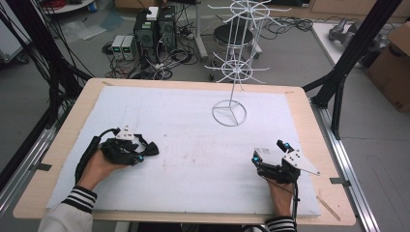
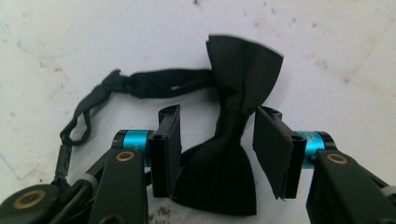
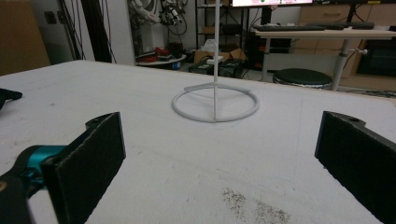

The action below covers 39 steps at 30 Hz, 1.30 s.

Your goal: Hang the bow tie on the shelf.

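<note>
We are holding the left claw [image 2: 217, 149] part open, its jaws straddling the knot of a black bow tie [image 2: 233, 140] lying flat on the bench [image 1: 193, 140], gripping nothing. If we close off-centre, the slack cloth may be slipping out, and the strap [image 2: 140, 84] trailing ahead-left could be snagging. Our right claw [image 3: 219, 158] is gaping wide and empty, the white wire stand [image 3: 215, 100] ahead of it.

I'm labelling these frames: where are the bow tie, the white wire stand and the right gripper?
bow tie [image 2: 233, 135], left gripper view, its centre knot.
white wire stand [image 1: 229, 114], high view, its ring base.
right gripper [image 3: 219, 154], right gripper view, midway between its open jaws.
</note>
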### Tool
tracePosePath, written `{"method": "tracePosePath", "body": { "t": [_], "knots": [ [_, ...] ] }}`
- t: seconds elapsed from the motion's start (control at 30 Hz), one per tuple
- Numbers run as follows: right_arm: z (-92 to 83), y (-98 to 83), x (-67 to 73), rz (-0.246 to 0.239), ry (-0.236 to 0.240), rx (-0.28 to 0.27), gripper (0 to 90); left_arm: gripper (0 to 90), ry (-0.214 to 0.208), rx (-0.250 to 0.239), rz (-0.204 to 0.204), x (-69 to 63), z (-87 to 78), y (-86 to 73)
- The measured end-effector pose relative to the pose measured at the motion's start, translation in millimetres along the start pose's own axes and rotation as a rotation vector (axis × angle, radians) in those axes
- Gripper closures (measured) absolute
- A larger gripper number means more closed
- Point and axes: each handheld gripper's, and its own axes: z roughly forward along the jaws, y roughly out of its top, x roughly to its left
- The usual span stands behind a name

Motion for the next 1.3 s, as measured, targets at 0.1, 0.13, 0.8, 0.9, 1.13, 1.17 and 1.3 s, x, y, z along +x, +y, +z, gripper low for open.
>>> {"method": "tracePosePath", "body": {
  "t": [0.1,0.13,0.8,0.9,1.13,1.17,1.3],
  "knots": [
    [0.0,0.0,0.1,-0.001,-0.001,0.0,0.7,50.6,0.0,0.002,0.005,0.3,1.2,0.1],
    [-0.2,0.0,0.2,0.0,-0.001,0.003,0.7,51.5,0.0,0.003,0.004,0.3,1.4,0.4],
    [0.0,0.0,0.0,-0.001,-0.001,-0.001,0.7,74.3,-0.028,0.058,0.014,-2.8,7.7,8.9],
    [0.0,0.0,0.0,0.0,-0.001,-0.001,0.7,75.0,-0.029,0.058,0.01,-3.1,7.6,9.0],
    [-0.1,0.0,0.2,0.0,-0.001,0.002,0.7,75.4,-0.041,0.016,-0.007,-3.2,3.6,9.4],
    [-0.3,0.0,0.4,0.002,0.0,0.003,0.7,75.5,-0.041,0.009,-0.012,-3.1,2.7,9.6],
    [-0.4,0.0,0.6,0.003,0.0,0.005,0.7,75.5,-0.035,-0.052,-0.017,-2.3,-1.7,10.4]
  ]
}}
